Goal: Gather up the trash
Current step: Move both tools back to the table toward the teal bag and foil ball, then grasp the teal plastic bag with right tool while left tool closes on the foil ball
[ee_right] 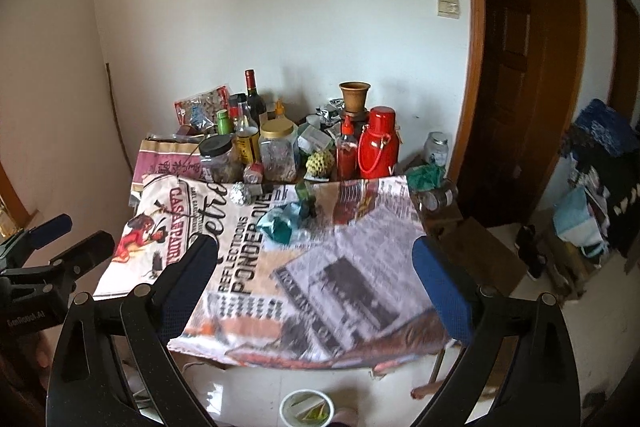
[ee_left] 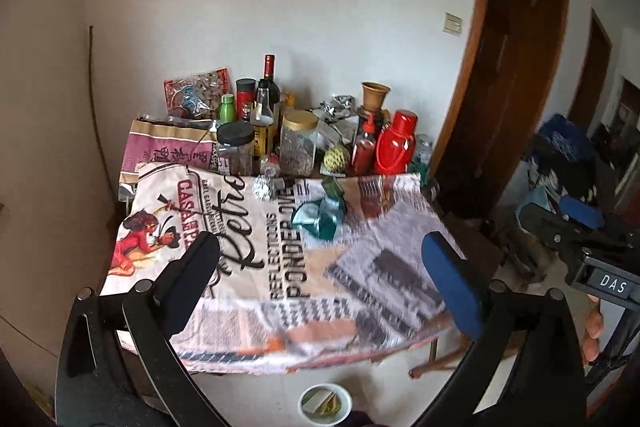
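Left gripper [ee_left: 320,259] and right gripper [ee_right: 316,259]: both wide open, empty, above the tablecloth [ee_right: 320,287]. Crumpled teal wrapper [ee_right: 282,223] mid-table beside foil ball [ee_right: 239,194]; long axis unclear. White cup [ee_right: 306,409] on floor holds paper scraps. Jars [ee_right: 278,149] behind hold dry goods.

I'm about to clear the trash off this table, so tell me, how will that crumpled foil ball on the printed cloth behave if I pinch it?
The foil ball looks loosely crumpled, so it is probably very light and may dent under the fingers. Being roundish, it could roll across the printed cloth if nudged sideways.
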A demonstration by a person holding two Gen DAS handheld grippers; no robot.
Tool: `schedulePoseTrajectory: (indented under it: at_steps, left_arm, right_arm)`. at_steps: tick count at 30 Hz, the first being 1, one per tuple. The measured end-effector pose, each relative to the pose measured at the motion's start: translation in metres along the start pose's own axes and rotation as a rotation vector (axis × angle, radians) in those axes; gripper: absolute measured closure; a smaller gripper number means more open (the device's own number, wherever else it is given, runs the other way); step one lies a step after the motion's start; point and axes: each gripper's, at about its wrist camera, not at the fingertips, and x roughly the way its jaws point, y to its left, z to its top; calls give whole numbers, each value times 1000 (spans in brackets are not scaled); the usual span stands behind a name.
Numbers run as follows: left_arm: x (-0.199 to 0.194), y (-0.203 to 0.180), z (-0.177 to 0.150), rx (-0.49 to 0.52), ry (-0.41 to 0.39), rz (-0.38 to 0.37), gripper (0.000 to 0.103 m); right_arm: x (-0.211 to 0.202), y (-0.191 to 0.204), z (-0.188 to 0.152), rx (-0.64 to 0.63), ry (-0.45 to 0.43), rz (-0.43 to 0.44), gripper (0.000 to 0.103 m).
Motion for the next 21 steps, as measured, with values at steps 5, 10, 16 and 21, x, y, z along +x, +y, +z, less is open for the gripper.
schedulePoseTrajectory:
  at_steps: [5, 10, 16, 21]
  left_arm:
    - [35, -12, 19, -43, 0, 52, 2]
    - [71, -18, 29, -93, 19, 103, 1]
    - [113, -9, 27, -115, 105, 151, 1]
    - [151, 14, 27, -134, 173, 155, 1]
  right_arm:
    - [34, -22, 25, -29, 20, 42, 6]
    - [71, -36, 35, -62, 65, 76, 6]
    - [119, -43, 33, -51, 173, 115, 6]
    - [162, -42, 29, 7, 288, 121, 6]
